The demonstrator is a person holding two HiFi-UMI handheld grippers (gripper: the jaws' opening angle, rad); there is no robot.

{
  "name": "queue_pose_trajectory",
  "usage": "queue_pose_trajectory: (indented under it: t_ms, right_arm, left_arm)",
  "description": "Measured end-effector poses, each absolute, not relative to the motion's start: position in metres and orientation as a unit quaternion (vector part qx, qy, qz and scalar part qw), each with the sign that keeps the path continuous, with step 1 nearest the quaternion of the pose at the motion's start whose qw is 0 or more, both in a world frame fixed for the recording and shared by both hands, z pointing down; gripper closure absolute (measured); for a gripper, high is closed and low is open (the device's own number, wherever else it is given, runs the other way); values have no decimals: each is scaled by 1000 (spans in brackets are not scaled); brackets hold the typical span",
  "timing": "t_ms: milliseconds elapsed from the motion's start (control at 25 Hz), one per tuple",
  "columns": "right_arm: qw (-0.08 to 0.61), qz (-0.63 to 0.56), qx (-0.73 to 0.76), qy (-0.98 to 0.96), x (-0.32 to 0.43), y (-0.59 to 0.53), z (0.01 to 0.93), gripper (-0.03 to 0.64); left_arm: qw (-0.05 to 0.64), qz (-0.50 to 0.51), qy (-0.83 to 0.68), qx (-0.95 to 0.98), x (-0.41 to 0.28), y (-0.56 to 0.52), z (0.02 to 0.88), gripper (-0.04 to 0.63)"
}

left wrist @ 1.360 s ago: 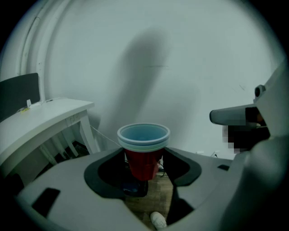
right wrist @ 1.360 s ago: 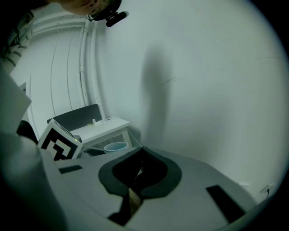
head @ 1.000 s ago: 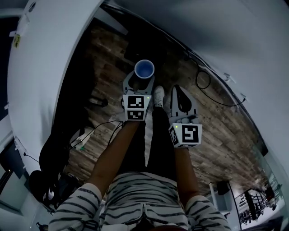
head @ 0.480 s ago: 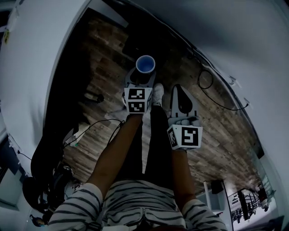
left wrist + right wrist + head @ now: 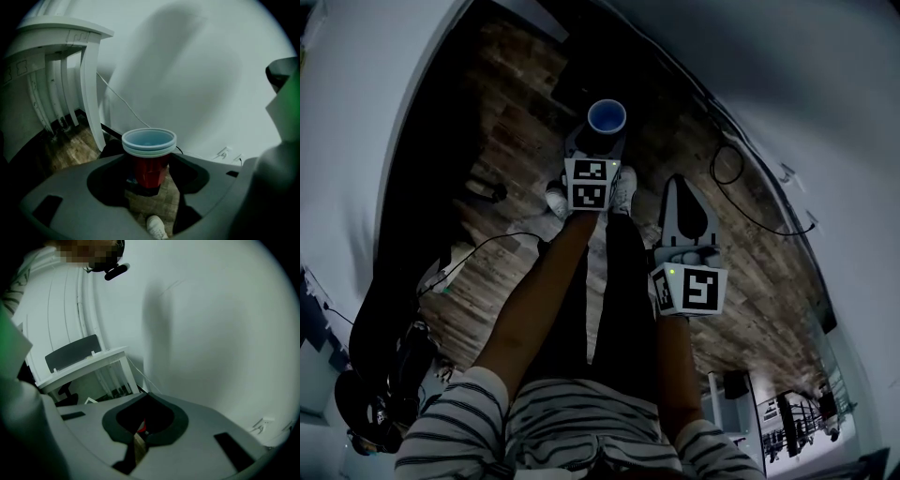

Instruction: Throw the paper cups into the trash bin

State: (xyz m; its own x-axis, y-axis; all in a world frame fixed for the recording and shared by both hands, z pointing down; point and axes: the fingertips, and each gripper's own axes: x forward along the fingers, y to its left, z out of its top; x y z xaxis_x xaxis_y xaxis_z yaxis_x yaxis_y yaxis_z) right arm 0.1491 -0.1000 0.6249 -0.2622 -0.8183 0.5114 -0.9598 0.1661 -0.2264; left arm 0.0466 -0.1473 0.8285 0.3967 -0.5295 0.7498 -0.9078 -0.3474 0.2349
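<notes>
Left gripper [image 5: 604, 139]: jaws stood wide, pressed on the red sides of the stacked paper cups [image 5: 149, 159] | cups: upright, mouth up, over the wood floor [image 5: 750, 272] ahead of a white shoe [image 5: 627, 190] | right gripper [image 5: 681, 192]: jaws were closed together, empty.

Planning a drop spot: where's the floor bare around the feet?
Bare wood floor right of the right hand-held gripper, up to the wall. Crowded: cable loop beyond it, a cable and dark gear lower left.
</notes>
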Motion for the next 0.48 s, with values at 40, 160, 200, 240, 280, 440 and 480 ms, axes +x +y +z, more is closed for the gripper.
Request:
queue_pose_trajectory:
  t_ms: [40,160,200,240,280,440,480]
  right_arm:
    - [137,259,592,-751,149,-101,627,598]
    - [138,262,588,-753,147,-101,631,598]
    - [138,263,587,-753,146,-101,632,598]
    - [137,264,585,-754,144,-101,633,598]
    - [137,265,584,-755,143,-102,634,598]
    - [134,268,580,-757,140,-104,636,598]
    - [133,270,579,-757,140,-105,637,598]
  left_arm:
    - [331,290,-467,767,47,-148,833,313]
    - [342,290,-464,764,48,-149,844,313]
    - [346,291,-463,763,49,-150,848,313]
    - [350,292,-462,761,49,-150,853,313]
    - [356,292,-462,758,50,-150,858,313]
    - [375,290,-470,745,50,-153,872,313]
    - [376,290,-471,743,51,-154,875,313]
